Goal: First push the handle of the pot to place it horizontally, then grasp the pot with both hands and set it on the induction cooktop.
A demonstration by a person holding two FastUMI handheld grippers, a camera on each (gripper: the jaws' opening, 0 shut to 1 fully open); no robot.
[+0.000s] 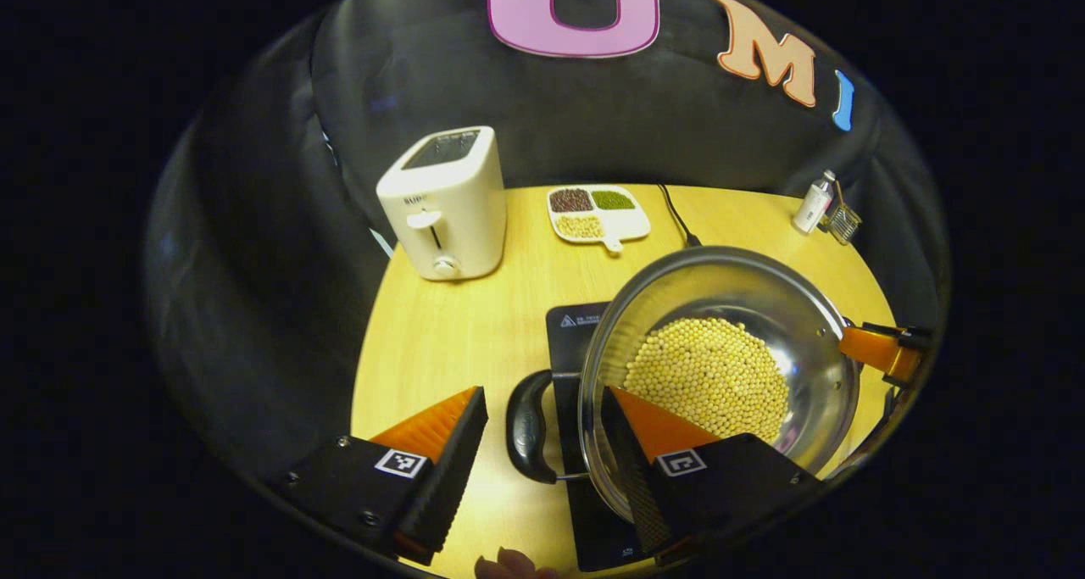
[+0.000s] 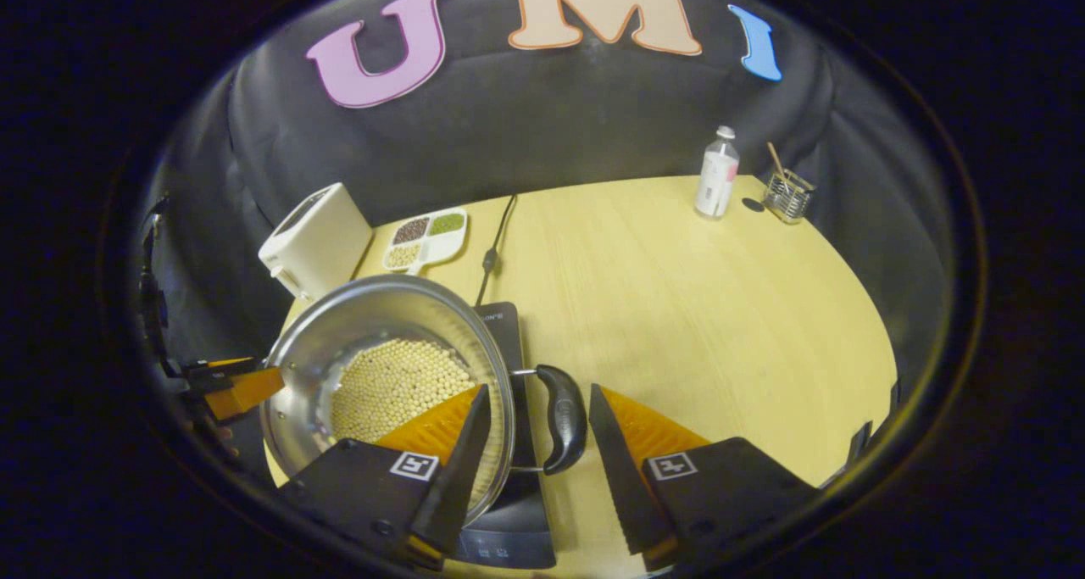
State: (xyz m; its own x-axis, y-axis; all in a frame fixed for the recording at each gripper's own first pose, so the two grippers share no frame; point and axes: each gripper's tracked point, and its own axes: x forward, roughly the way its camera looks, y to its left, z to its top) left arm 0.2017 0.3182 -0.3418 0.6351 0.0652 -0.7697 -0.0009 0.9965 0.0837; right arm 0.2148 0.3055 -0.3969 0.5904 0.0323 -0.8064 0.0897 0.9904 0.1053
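- The shiny steel pot (image 1: pixel 720 375), filled with pale yellow beans, sits on the black induction cooktop (image 1: pixel 576 325).
- Left gripper (image 1: pixel 542 460) and right gripper (image 2: pixel 530 456) each stand wide around a black loop handle (image 2: pixel 561 418), gripping nothing.
- Placement looks complete; only withdrawal appears left.

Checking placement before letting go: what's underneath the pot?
The black induction cooktop shows under the pot, edges sticking out. Its centre and the pot's base are covered.
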